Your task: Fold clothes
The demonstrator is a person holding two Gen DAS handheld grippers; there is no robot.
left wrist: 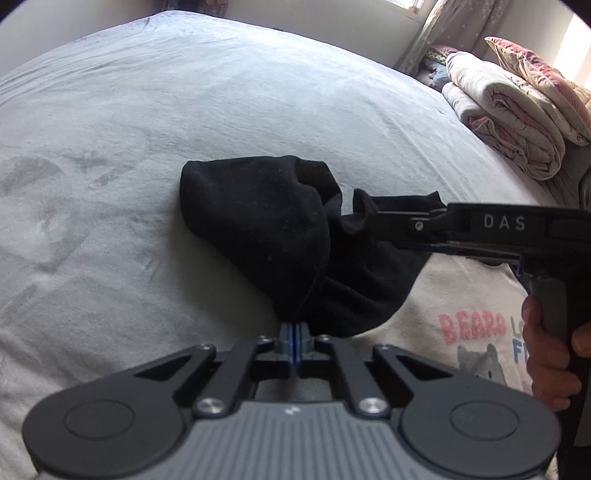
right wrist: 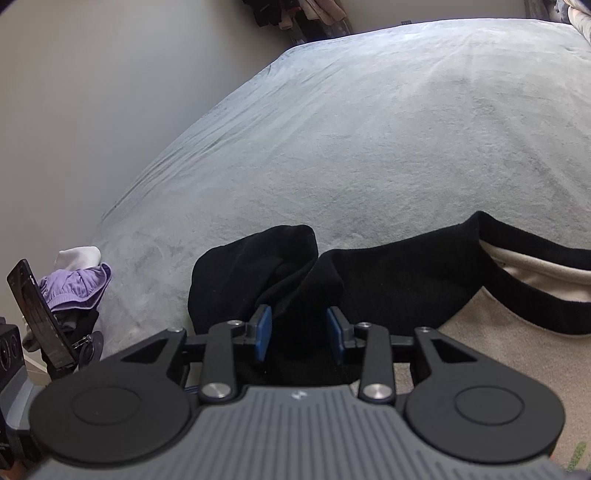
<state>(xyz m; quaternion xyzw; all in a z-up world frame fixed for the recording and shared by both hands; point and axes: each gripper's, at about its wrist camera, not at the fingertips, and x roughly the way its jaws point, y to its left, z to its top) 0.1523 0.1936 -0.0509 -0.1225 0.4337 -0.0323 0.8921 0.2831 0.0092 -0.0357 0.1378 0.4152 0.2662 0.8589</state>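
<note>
A pale grey bed (left wrist: 221,110) fills the room, a rolled pink-and-white quilt (left wrist: 517,107) lying at its far corner near a curtain (left wrist: 443,26); a dark phone (right wrist: 37,314) stands propped beside the bed.

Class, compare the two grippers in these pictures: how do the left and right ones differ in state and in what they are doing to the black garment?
The left gripper has its jaws pressed together, pinching an edge of the black garment; the right gripper has its jaws apart, with the garment's fabric lying between them, ungripped. The left one meets the garment's near edge; the right one reaches in from the side. Both are the same black design with blue pads.
</note>
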